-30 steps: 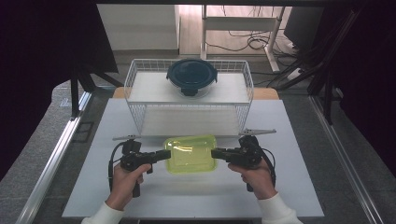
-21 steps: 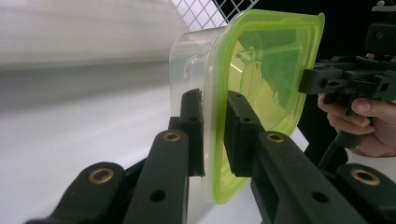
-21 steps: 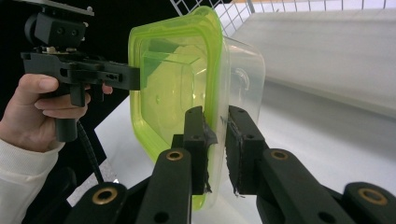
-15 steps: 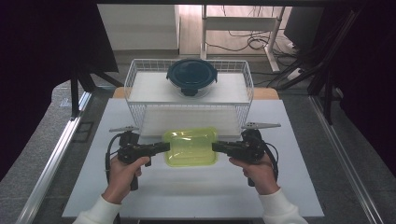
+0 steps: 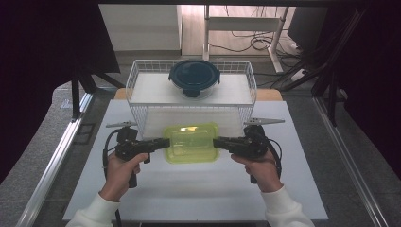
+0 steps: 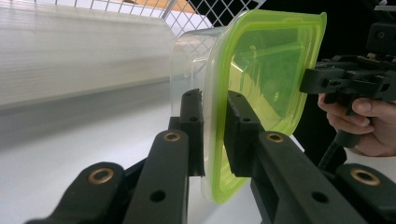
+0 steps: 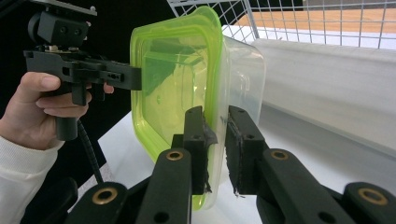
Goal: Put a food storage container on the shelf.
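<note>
A clear plastic container with a yellow-green lid (image 5: pixel 191 142) hangs above the white table, just in front of the wire basket. My left gripper (image 5: pixel 163 142) is shut on the rim at its left end, and my right gripper (image 5: pixel 218 141) is shut on the rim at its right end. In the left gripper view the two pads (image 6: pixel 214 135) pinch the lid's edge (image 6: pixel 275 65), and the right gripper (image 6: pixel 345 79) holds the far side. The right gripper view has the pads (image 7: pixel 215 140) clamped on the rim of the container (image 7: pixel 187 88), with the left gripper (image 7: pixel 86 70) across from it.
A white wire basket (image 5: pixel 142 92) stands at the back of the table on a white shelf. A round dark blue lidded container (image 5: pixel 194 77) sits inside it. A metal rail (image 5: pixel 56 156) runs along the left side. Cables and a chair frame lie beyond the table.
Both hands have lifted the green-lidded container off the table and carried it slightly toward the basket. The grips have not changed.
</note>
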{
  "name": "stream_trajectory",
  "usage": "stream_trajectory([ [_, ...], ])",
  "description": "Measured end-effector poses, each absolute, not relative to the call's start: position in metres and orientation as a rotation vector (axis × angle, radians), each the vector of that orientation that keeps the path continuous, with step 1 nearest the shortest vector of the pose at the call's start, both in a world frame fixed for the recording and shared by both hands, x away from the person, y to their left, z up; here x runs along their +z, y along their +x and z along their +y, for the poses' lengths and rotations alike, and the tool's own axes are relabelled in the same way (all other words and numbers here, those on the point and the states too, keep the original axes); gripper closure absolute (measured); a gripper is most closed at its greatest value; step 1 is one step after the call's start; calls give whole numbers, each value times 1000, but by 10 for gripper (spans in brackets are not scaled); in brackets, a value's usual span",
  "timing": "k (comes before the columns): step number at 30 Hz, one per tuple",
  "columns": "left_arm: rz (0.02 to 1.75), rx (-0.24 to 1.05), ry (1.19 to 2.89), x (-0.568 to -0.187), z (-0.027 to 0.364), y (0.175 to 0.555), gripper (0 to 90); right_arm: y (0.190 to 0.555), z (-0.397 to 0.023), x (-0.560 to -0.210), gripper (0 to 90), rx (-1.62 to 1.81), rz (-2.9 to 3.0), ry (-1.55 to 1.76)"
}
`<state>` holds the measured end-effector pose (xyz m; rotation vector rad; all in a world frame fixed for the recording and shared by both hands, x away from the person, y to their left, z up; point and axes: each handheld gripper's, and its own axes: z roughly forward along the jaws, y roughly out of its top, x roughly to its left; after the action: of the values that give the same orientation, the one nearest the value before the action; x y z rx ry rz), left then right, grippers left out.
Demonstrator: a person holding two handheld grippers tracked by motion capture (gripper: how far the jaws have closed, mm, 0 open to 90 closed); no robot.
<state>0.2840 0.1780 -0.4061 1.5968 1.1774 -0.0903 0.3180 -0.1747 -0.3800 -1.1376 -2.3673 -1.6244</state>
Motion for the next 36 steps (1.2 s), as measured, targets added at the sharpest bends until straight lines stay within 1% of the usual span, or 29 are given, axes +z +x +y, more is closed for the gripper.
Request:
stream_trajectory([
  [7, 1175, -71, 1601, -401, 180, 286, 793, 320, -172, -378, 784, -1646, -2371, -1126],
  [14, 1164, -47, 1605, -390, 181, 289, 793, 322, -170, -369, 785, -1673, -2381, -1118],
  [20, 1162, -56, 1603, -386, 180, 294, 794, 325, -171, -365, 787, -1679, -2382, -1125],
  [36, 1121, 1, 1615, -352, 180, 306, 794, 333, -171, -336, 788, -1746, -2391, -1109],
])
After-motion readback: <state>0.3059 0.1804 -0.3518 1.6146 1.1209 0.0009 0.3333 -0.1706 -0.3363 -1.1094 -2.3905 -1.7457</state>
